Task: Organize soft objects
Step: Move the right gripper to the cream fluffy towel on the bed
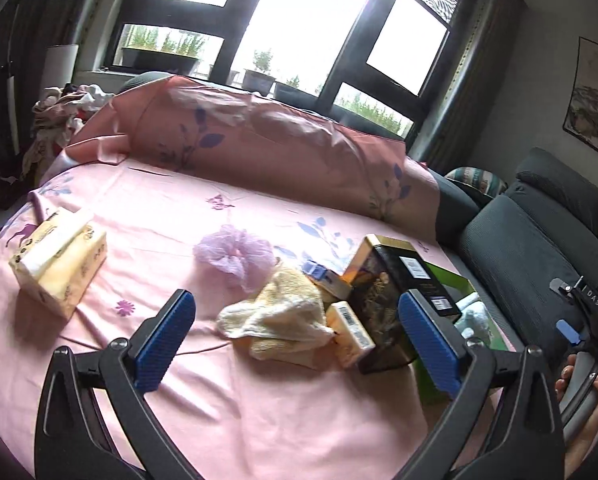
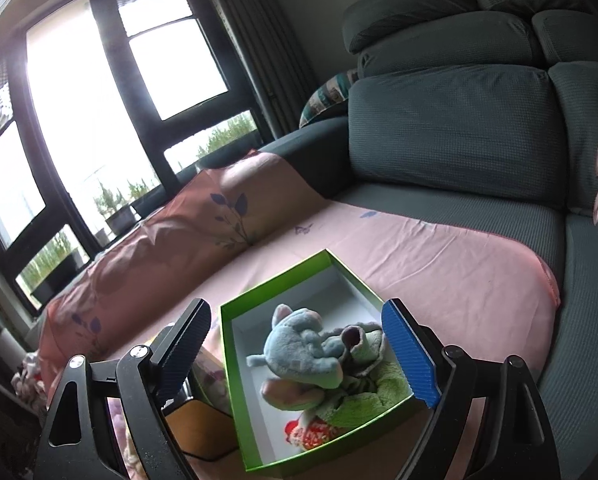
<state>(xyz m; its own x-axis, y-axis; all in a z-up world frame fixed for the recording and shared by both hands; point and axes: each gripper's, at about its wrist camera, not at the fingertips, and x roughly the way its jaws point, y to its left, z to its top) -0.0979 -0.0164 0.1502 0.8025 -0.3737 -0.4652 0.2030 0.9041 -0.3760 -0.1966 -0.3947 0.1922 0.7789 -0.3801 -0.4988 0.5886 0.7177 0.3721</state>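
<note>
Left wrist: pink sheet, window.

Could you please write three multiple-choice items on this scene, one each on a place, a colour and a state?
1. Where does the grey plush elephant lie?
A. On the sofa cushion
B. Inside the green box
C. On the tissue pack

2. What colour is the mesh bath pouf?
A. Lilac
B. Orange
C. Black

3. How does the left gripper stand?
A. Shut on the pouf
B. Shut on the tissue pack
C. Open, holding nothing

Answers: 1 B, the right wrist view shows it within the box walls. 2 A, it is pale purple on the pink sheet. 3 C, its pads stand wide apart above the cream cloth.
</note>
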